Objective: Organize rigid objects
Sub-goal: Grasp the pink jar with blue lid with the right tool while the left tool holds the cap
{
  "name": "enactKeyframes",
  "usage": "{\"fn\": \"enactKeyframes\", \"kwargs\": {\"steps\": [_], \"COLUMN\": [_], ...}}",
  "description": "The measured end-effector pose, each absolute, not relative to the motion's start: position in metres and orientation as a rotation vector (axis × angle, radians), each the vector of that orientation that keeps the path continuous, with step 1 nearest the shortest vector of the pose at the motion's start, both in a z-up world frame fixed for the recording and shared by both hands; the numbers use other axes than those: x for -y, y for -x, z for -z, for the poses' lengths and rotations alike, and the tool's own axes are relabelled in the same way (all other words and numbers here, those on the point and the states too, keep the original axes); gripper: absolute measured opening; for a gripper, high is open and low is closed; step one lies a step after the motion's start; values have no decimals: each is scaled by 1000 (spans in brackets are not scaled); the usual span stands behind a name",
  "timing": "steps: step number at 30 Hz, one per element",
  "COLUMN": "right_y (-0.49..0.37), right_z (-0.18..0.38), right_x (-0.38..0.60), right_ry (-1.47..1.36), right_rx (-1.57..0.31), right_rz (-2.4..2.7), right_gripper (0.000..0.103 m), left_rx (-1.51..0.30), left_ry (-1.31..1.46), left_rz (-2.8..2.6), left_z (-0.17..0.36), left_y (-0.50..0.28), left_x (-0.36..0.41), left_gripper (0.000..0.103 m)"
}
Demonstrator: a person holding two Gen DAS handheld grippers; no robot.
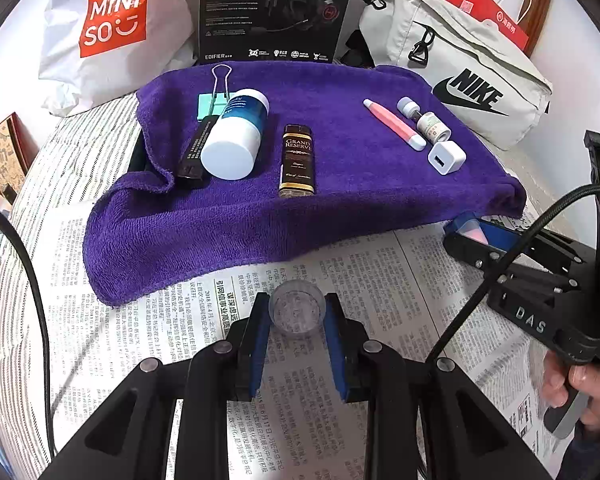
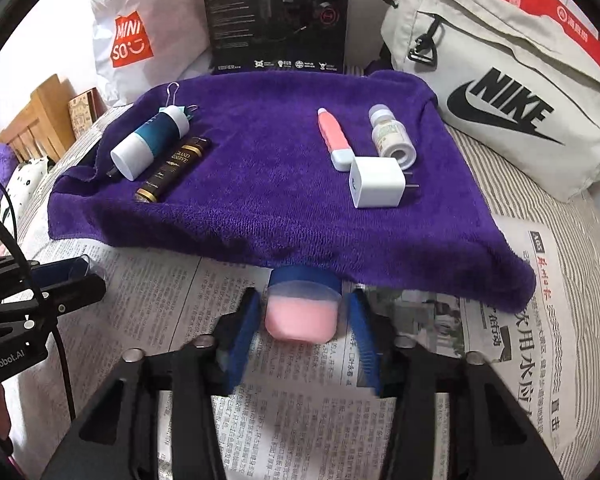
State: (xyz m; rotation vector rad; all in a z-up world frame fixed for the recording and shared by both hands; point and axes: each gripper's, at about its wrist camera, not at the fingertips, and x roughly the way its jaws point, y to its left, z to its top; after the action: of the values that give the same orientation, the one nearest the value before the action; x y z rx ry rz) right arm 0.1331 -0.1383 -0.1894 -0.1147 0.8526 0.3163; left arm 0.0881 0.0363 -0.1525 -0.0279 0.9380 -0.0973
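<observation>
Small clear plastic cup point(image 1: 296, 307): clamped in my left gripper point(image 1: 298, 312).
My right gripper point(image 2: 301, 312) brackets the blue-capped pink jar point(image 2: 301, 312); contact unclear.

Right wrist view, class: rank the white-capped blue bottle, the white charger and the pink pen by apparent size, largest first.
1. Blue bottle
2. White charger
3. Pink pen
The charger lies nearer the camera, so its rank over the pen is unsure.
</observation>
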Motion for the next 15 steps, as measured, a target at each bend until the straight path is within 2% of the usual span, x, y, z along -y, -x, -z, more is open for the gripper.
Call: {"fn": "enactKeyframes", "kwargs": {"steps": [8, 15], "right_y": [-124, -123], "right_z": [189, 192], "right_x": [158, 155], "right_ry": [137, 143], "right_rx": [-906, -879], "right_rz": [-347, -330], "right_gripper": [37, 37], "left_rx": [-934, -937], "left_ry": [33, 44], "left_rz": [104, 101], "left_z": [152, 152], "left_y": [-85, -85], "left_x": [-38, -40], "left_gripper": [26, 26]}}
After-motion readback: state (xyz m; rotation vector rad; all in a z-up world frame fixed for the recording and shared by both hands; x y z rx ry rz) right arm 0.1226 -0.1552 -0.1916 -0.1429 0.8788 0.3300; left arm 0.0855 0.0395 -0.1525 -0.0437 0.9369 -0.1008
